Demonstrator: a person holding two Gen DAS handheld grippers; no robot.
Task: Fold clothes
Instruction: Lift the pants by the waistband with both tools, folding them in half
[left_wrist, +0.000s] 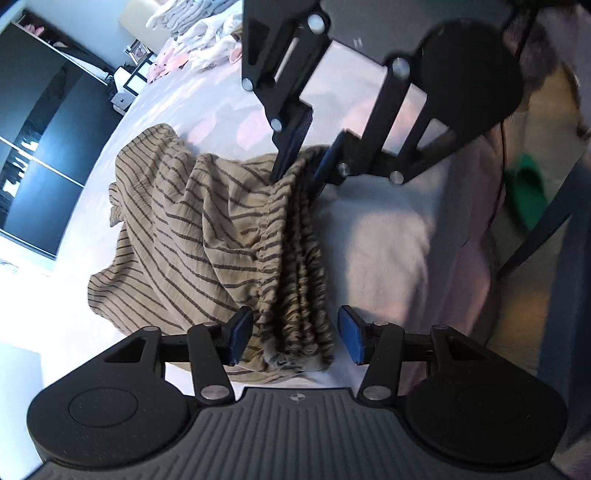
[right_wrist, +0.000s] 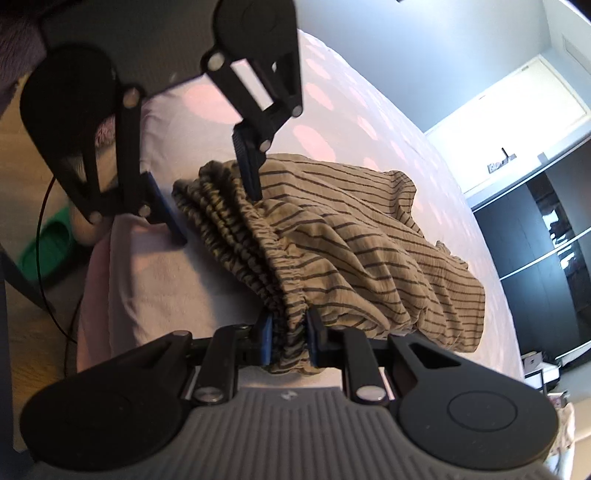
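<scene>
You had one striped garment (left_wrist: 207, 236) on the bed (left_wrist: 388, 236), mid-frame. Your right gripper (right_wrist: 289, 338) clenched its gathered waistband; your left gripper (left_wrist: 293, 336) straddled it, fingers released.

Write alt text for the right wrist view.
The right gripper pinches the gathered waistband of a tan striped garment lying on a pale bed. Across from it, the left gripper straddles the waistband's far end, fingers apart.

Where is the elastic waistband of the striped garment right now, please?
The waistband lies bunched on the bed, one end pinched in the right gripper, the other between the left gripper's open pads.
</scene>
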